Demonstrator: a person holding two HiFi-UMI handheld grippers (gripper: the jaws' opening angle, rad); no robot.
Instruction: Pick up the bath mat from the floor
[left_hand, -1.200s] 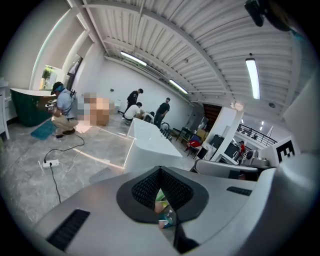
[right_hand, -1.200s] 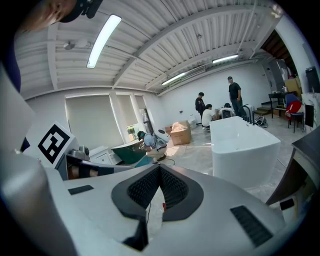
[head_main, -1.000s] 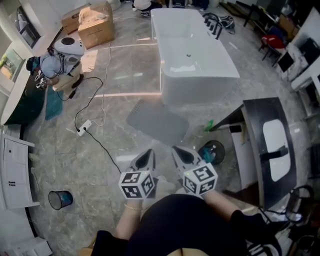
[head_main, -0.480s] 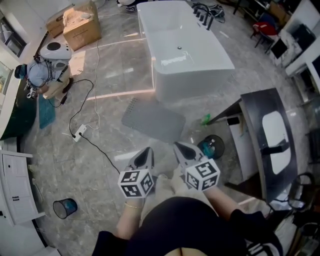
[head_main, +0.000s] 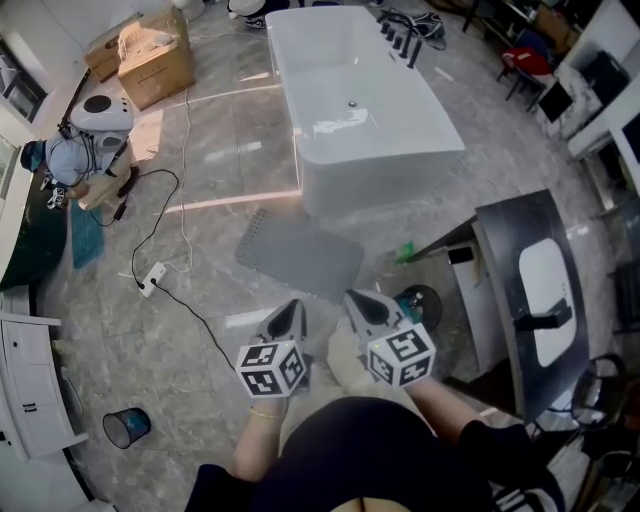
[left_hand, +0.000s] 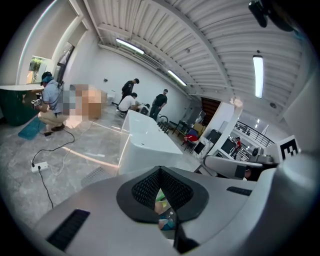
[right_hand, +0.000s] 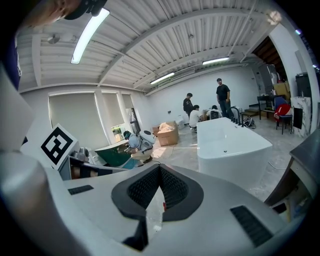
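Observation:
The grey bath mat (head_main: 300, 250) lies flat on the marble floor in front of the white bathtub (head_main: 350, 100). In the head view my left gripper (head_main: 293, 308) and right gripper (head_main: 355, 300) hover side by side just short of the mat's near edge, both pointing at it. Both are shut, with nothing between the jaws. The left gripper view shows its closed jaws (left_hand: 160, 170) and a ribbed corner of the mat (left_hand: 95, 175) low at the left. In the right gripper view the closed jaws (right_hand: 160, 167) hide the mat.
A black vanity with a white basin (head_main: 530, 290) stands on the right. A round blue-black item (head_main: 420, 300) and a green object (head_main: 405, 252) lie by its foot. A power strip with cable (head_main: 150, 280) is on the left. A person (head_main: 85, 150) crouches far left. A bin (head_main: 125, 425) stands at lower left.
Both grippers have moved a little forward towards the mat and tub, staying shut and side by side. The head view has shifted with them.

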